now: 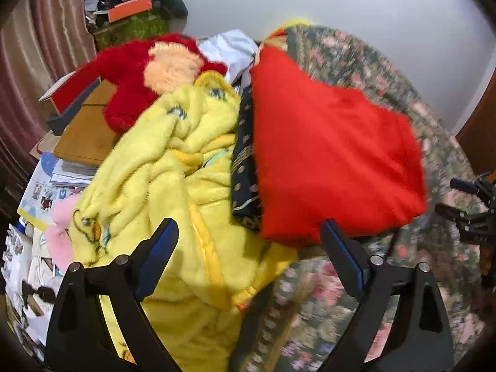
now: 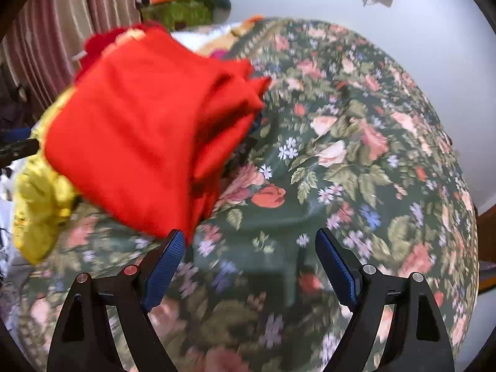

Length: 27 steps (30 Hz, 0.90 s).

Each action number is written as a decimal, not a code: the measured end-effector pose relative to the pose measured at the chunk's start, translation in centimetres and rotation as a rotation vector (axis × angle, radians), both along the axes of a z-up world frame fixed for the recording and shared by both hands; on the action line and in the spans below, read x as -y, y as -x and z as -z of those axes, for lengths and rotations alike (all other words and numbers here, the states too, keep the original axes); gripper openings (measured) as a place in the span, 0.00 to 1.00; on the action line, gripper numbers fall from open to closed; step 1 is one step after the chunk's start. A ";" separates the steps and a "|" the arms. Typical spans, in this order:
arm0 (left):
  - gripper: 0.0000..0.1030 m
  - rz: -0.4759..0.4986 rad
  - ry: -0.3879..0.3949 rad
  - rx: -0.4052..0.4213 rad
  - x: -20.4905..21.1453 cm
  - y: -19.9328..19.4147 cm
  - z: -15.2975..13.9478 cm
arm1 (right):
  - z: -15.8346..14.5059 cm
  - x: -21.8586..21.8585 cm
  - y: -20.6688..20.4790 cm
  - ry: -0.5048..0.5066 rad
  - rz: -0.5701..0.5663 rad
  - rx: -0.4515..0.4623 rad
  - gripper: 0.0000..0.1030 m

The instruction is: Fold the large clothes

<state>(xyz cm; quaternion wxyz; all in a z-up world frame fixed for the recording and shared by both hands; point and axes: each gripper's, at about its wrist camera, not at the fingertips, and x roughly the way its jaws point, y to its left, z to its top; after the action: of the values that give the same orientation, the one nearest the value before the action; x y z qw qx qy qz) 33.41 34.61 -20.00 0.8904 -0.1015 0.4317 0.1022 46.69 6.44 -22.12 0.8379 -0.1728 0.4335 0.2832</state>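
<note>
A folded red garment (image 1: 334,152) lies on a floral bedspread (image 1: 365,294), partly on a dark dotted cloth (image 1: 245,167). It also shows in the right wrist view (image 2: 145,130), with its folded layers stacked. A crumpled yellow fleece garment (image 1: 173,192) lies left of it. My left gripper (image 1: 249,232) is open and empty, just in front of the red garment's near edge. My right gripper (image 2: 249,241) is open and empty, with its left finger close to the red garment's near corner. The right gripper also shows at the right edge of the left wrist view (image 1: 465,198).
A red and peach plush toy (image 1: 148,71) lies behind the yellow garment. Books, boxes and papers (image 1: 77,136) are piled at the left by a striped curtain (image 1: 37,49). The floral bedspread (image 2: 356,155) stretches out to the right. A white wall stands behind.
</note>
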 end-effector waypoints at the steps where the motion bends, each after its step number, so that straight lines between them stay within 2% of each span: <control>1: 0.91 -0.002 0.006 0.021 0.4 0.5 -0.9 | -1.3 0.4 0.7 -0.031 -0.003 0.009 0.82; 4: 0.91 0.007 -0.006 0.095 2.3 2.4 -4.6 | -5.7 1.4 3.5 -0.110 -0.010 0.077 0.82; 8: 0.91 0.041 -0.062 0.223 5.9 5.5 -10.4 | -11.9 2.9 7.5 -0.226 -0.021 0.191 0.82; 12: 0.91 0.071 -0.121 0.371 9.6 9.6 -16.1 | -18.0 5.4 12.2 -0.365 -0.017 0.298 0.82; 15: 0.91 0.090 -0.148 0.488 12.1 13.3 -19.6 | -21.4 7.2 15.5 -0.453 -0.016 0.362 0.82; 18: 0.91 0.097 -0.154 0.584 13.6 16.8 -22.0 | -24.3 9.4 19.3 -0.539 -0.018 0.423 0.82; 22: 0.91 0.091 -0.200 0.704 16.1 21.4 -24.0 | -26.3 11.8 24.0 -0.606 -0.014 0.490 0.82; 27: 0.91 0.094 -0.247 0.776 18.4 25.0 -24.3 | -27.2 13.5 28.4 -0.643 -0.016 0.544 0.82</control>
<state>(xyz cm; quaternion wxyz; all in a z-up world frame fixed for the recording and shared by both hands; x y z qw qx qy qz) 8.41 16.16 4.35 0.9964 -0.0049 0.0524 0.0666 18.32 -7.03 5.04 0.9308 0.0257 0.0848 0.3546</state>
